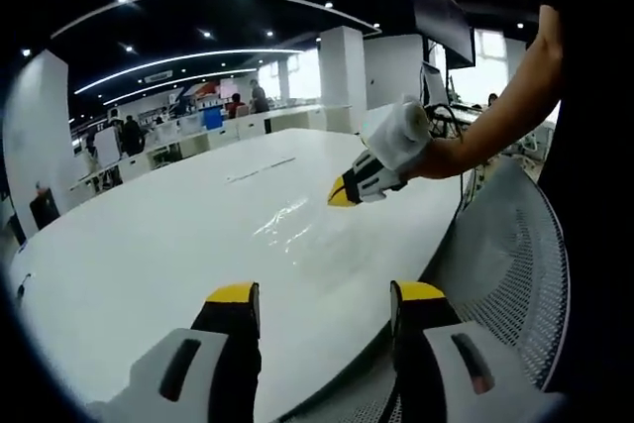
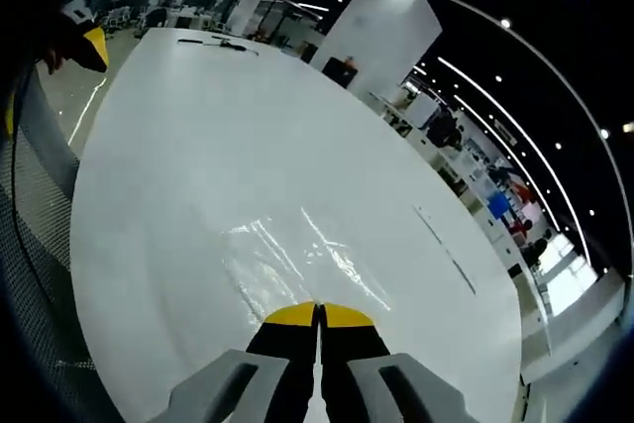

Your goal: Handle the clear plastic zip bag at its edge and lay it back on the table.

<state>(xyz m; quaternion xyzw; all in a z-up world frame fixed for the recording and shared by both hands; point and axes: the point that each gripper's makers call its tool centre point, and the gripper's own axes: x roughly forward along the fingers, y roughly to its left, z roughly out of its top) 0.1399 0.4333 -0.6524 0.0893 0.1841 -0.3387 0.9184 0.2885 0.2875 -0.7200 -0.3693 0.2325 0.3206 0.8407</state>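
An open-plan office: a large white oval conference table [image 1: 178, 235] with a mesh office chair [image 1: 505, 255] at its edge, rows of desks [image 1: 228, 131] with people [image 1: 256, 96] beyond, white square pillars [image 2: 381, 37], and strip lights [image 1: 188, 56] on a dark ceiling.

Left gripper [image 1: 325, 306]: two black jaws w/ yellow tips, each set in a grey-white housing w/ a dark oval slot on top. Right gripper [image 2: 318, 316]: same build, black jaws, yellow tips, pale grey housings w/ dark oval slots. Seen from left gripper view, right gripper's body is white & rounded, black section toward the yellow tip. Person's forearm [image 1: 505, 111] bare, no sleeve showing.
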